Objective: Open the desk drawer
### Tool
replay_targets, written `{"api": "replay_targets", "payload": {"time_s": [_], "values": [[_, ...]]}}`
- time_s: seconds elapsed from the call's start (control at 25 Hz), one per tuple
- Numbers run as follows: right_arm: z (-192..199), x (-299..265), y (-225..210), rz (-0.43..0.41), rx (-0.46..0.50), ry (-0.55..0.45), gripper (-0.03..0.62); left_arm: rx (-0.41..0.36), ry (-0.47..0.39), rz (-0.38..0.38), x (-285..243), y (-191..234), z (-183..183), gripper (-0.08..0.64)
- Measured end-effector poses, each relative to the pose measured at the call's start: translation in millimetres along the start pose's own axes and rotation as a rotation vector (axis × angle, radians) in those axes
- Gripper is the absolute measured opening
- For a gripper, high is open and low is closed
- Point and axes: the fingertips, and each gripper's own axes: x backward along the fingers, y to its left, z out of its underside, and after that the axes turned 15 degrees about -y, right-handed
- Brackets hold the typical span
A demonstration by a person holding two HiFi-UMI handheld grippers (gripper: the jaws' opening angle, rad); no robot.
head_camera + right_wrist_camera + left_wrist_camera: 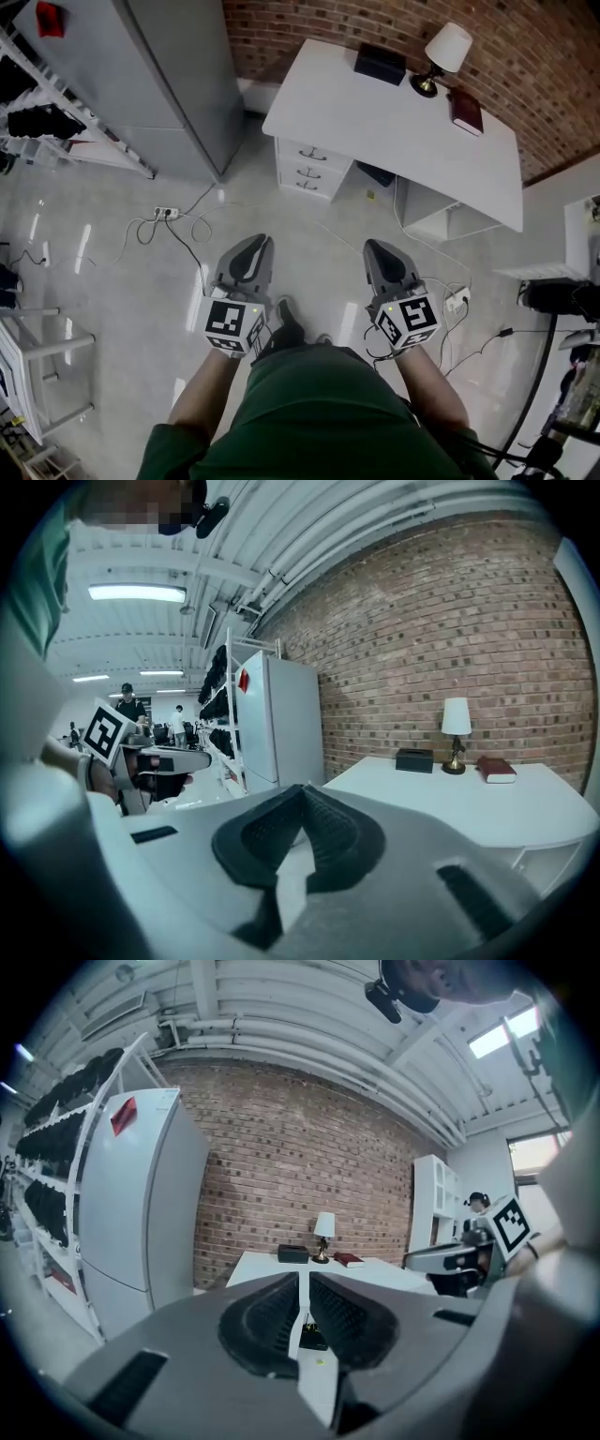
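Left tool (pixel 255 246): jaws clenched together, nothing held. Right tool (pixel 380 251): likewise clenched, empty.

Head view
- Both tools held side by side over the floor (pixel 112 272), well apart from the table (pixel 375 122) and short of its front edge.
- Table: white, set against a brick wall (pixel 309 19).
- Drawer unit (pixel 309 169): white, under the table's left end; three fronts stacked, each with a dark handle, all flush and shut.
- Lamp (pixel 442 52): white shade, brass foot, at the table's back edge.
- Black box (pixel 380 63): on the table, just left of the lamp.
- Red book (pixel 466 111): lying flat on the table, right of the lamp.
- Grey refrigerator (pixel 159 75): standing left of the table.
- Power strip (pixel 166 213) with cables: on the floor, in front of the table and to its left.

Left gripper view
- Ribbed pads (pixel 267 1316) closed to a thin slit, nothing in it.
- Table seen beyond the tips, with box, lamp and book in a row on top; refrigerator to its left.

Right gripper view
- Pads (pixel 328 832) shut tip to tip, bare.
- Table to the right of the jaws, carrying the same box, lamp and book; refrigerator left of the table.
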Motion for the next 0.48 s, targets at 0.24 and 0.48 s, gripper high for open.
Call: {"api": "replay_targets", "payload": {"time_s": [0.24, 0.48], "values": [[9.1, -32.5, 1.0, 0.021, 0.001, 0.034, 0.002, 0.064, 0.035, 0.001, -18.4, 39.2, 25.0, 0.032], [24.4, -52.7, -6.4, 0.006, 0.009, 0.056, 0.002, 0.113, 0.093, -0.027, -30.8, 57.1, 57.5, 0.032]]}}
